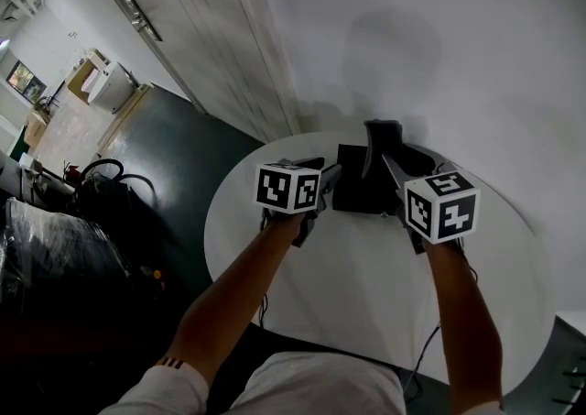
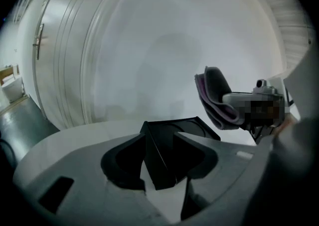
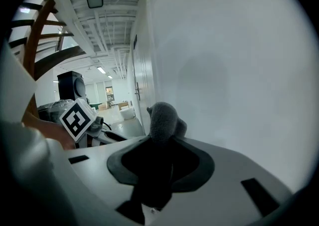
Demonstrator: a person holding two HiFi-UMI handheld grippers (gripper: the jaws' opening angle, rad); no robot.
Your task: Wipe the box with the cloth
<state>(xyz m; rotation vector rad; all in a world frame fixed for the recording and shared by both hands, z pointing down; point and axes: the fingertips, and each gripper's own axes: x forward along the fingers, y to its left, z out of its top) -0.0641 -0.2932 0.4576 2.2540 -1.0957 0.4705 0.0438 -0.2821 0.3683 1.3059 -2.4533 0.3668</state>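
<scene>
A black box (image 1: 360, 193) lies at the far side of the round white table (image 1: 366, 294). My left gripper (image 1: 322, 179) is at the box's left side, open; in the left gripper view a corner of the box (image 2: 169, 142) sits between the spread jaws of the left gripper (image 2: 159, 172), with gaps on both sides. My right gripper (image 1: 381, 162) hovers over the box's right part, shut on a grey cloth (image 1: 385, 134). The cloth (image 3: 163, 119) sticks up in a bunch from the right gripper (image 3: 158, 170). From the left gripper view the cloth (image 2: 215, 93) shows a purple edge.
A white wall (image 1: 439, 47) rises just behind the table. A pale double door (image 1: 183, 28) is to the left, with dark floor (image 1: 174, 157) below it. Cables and dark equipment (image 1: 101, 184) lie on the floor at the left. A thin cable (image 1: 426, 349) hangs over the table's near edge.
</scene>
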